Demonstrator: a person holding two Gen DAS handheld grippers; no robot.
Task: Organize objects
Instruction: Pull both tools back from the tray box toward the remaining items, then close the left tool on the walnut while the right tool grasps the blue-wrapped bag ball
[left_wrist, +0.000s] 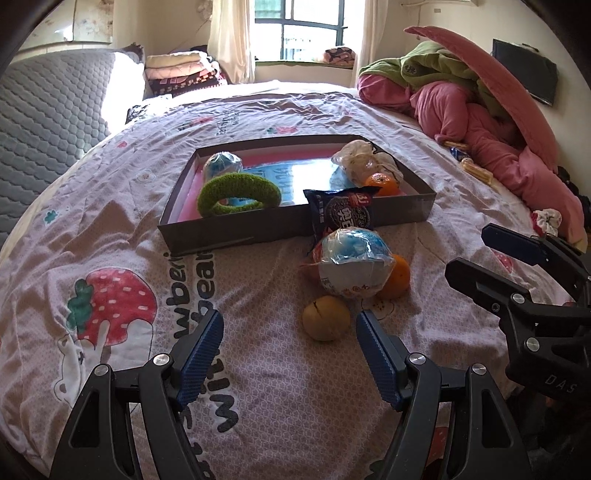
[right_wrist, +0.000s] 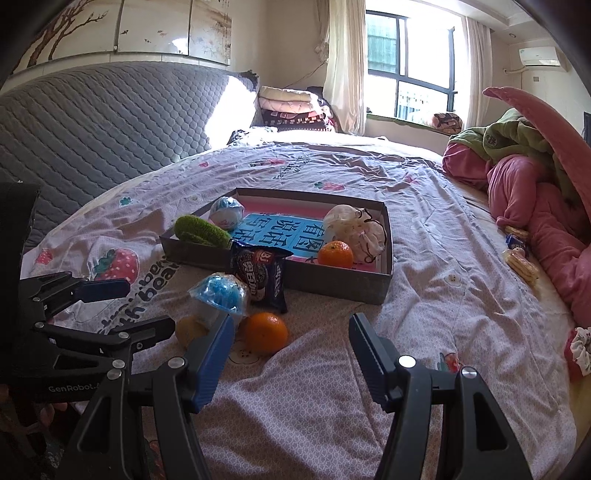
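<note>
A shallow dark box (left_wrist: 236, 230) (right_wrist: 332, 284) lies on the bed. It holds a green knitted ring (left_wrist: 238, 194) (right_wrist: 201, 230), a wrapped blue ball (left_wrist: 222, 163), a white bag (left_wrist: 360, 158) (right_wrist: 354, 227) and an orange (left_wrist: 382, 183) (right_wrist: 335, 254). In front of the box lie a dark cookie packet (left_wrist: 341, 214) (right_wrist: 260, 275), a wrapped blue-and-white ball (left_wrist: 354, 264) (right_wrist: 218, 299), an orange (left_wrist: 397, 277) (right_wrist: 266, 332) and a yellowish fruit (left_wrist: 326, 317) (right_wrist: 188, 330). My left gripper (left_wrist: 290, 325) (right_wrist: 114, 306) is open and empty, just before the yellowish fruit. My right gripper (right_wrist: 291, 328) (left_wrist: 469, 251) is open and empty, right of the orange.
Pink and green bedding (left_wrist: 480, 110) (right_wrist: 524, 177) is piled at the right. Snack packets (right_wrist: 519, 254) lie beside it. A grey quilted headboard (left_wrist: 44, 122) stands at the left, with folded blankets (right_wrist: 288, 109) at the far end. The strawberry-print sheet (left_wrist: 110, 302) covers the bed.
</note>
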